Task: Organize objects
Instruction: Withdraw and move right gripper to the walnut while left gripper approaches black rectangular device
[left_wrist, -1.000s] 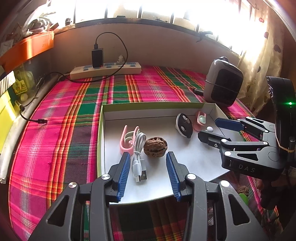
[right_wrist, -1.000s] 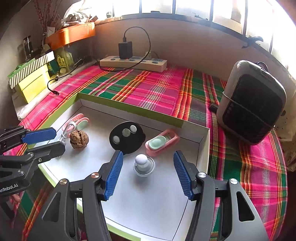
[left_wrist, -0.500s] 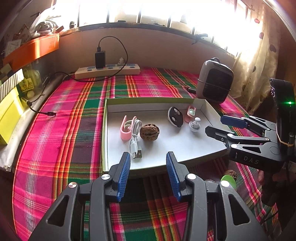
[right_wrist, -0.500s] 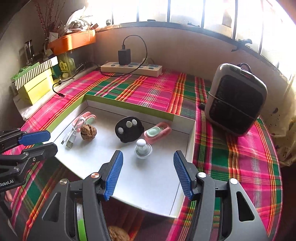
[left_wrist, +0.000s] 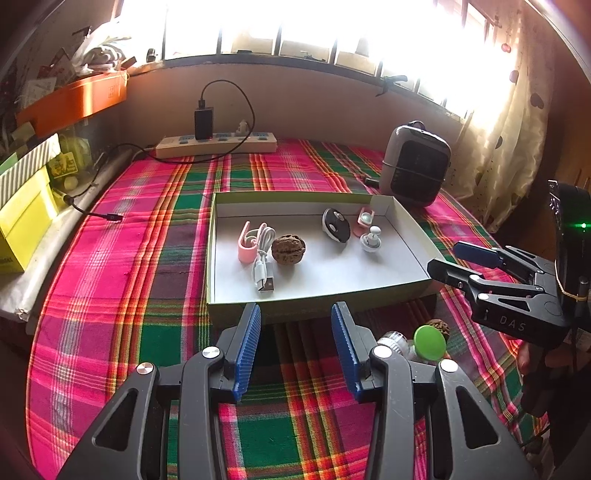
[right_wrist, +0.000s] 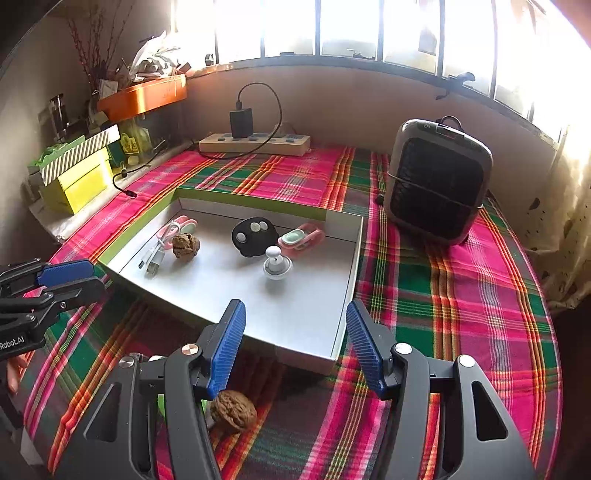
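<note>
Plaid cloth (left_wrist: 122, 280) in pink, green and orange covers the whole counter, lying slightly rumpled under strong window light from the far wall. A shallow cardboard tray (left_wrist: 413, 240) with green outer walls and a pale matte floor sits in the middle; inside it lie a pink clip (left_wrist: 246, 242) and a white USB cable (left_wrist: 263, 258) on the left, a wrinkled walnut (left_wrist: 288, 249) just beside them, then a black oval remote (left_wrist: 335, 225), a pink case (left_wrist: 365, 218) and a small white knob (left_wrist: 371, 240) toward the far right corner. Outside the tray's near wall, on the cloth, rest a second walnut (right_wrist: 233, 410), a green-capped item (left_wrist: 428, 341) and a bit of clear plastic I cannot identify. My left gripper (left_wrist: 295, 345) hangs over bare cloth just short of the tray's near edge, its ribbed blue pads spread with nothing between them; my right gripper (right_wrist: 295, 341) hangs over the near right corner, likewise spread and empty. Wide open cloth lies to the left and right. A white power strip (left_wrist: 216, 144) lies along the far wall, a rounded grey heater (right_wrist: 437, 181) stands far right, and yellow boxes (right_wrist: 79, 181) stack at the left edge.
</note>
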